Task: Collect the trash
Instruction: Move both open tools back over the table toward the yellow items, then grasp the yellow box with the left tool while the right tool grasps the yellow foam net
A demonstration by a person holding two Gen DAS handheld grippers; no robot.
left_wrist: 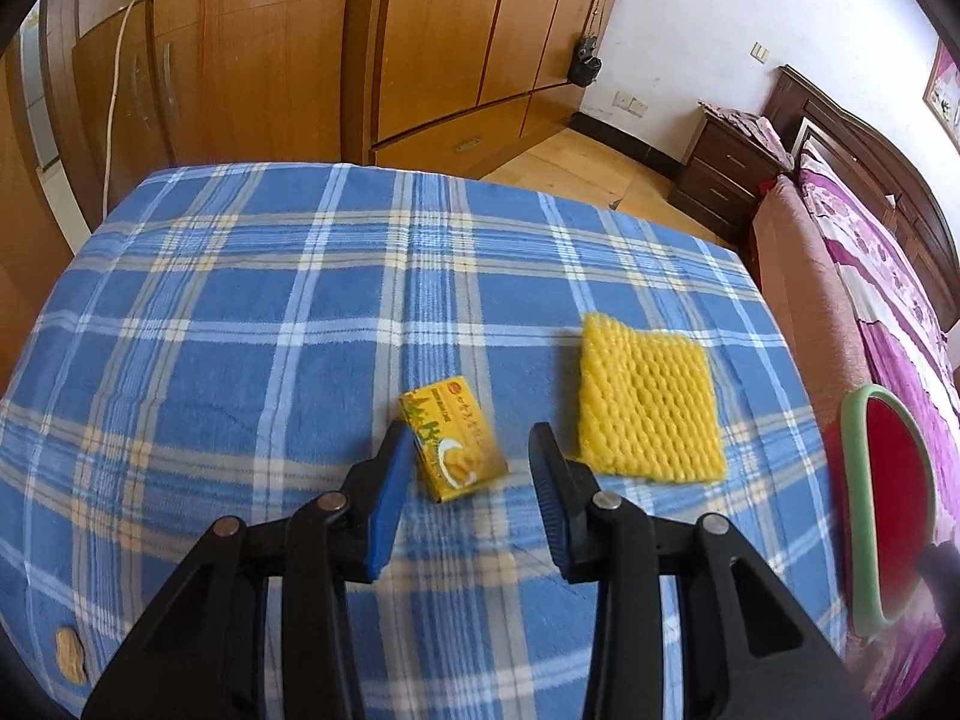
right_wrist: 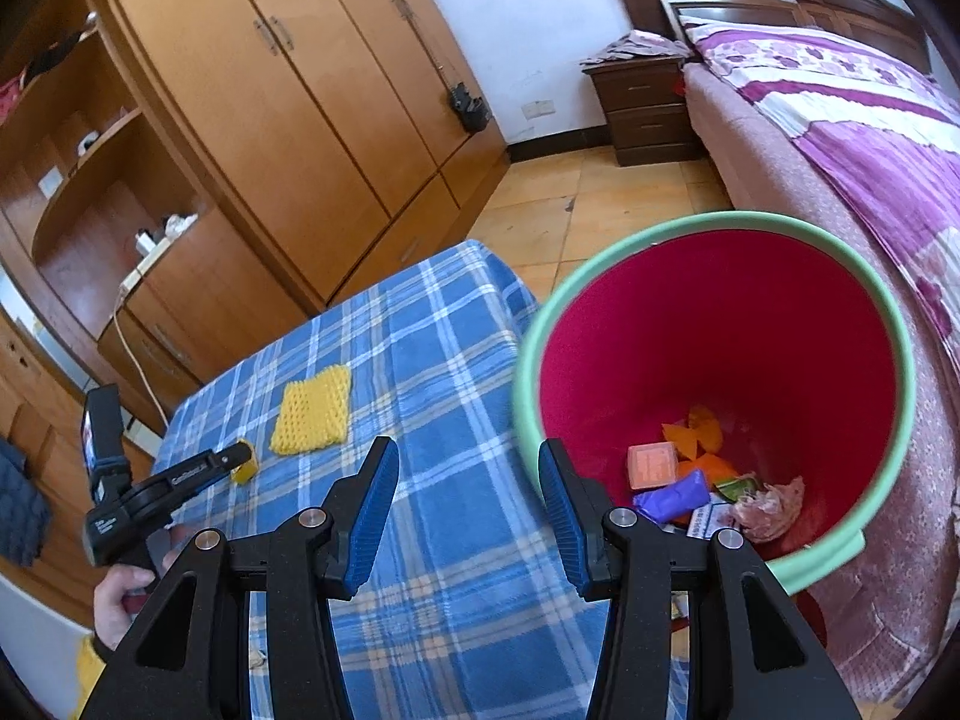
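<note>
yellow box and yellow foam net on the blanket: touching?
Apart. Left wrist view shows a strip of plaid blanket between the yellow box and the foam net.

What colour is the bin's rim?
Pale green, around a red inside; the bin shows best in the right wrist view.

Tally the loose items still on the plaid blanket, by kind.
Yellow snack box: 1, between the open left tongs
Yellow foam net sleeve: 1
Peanut: 1, near the blanket edge
Total: 3
The red bin contents are not counted.
</note>
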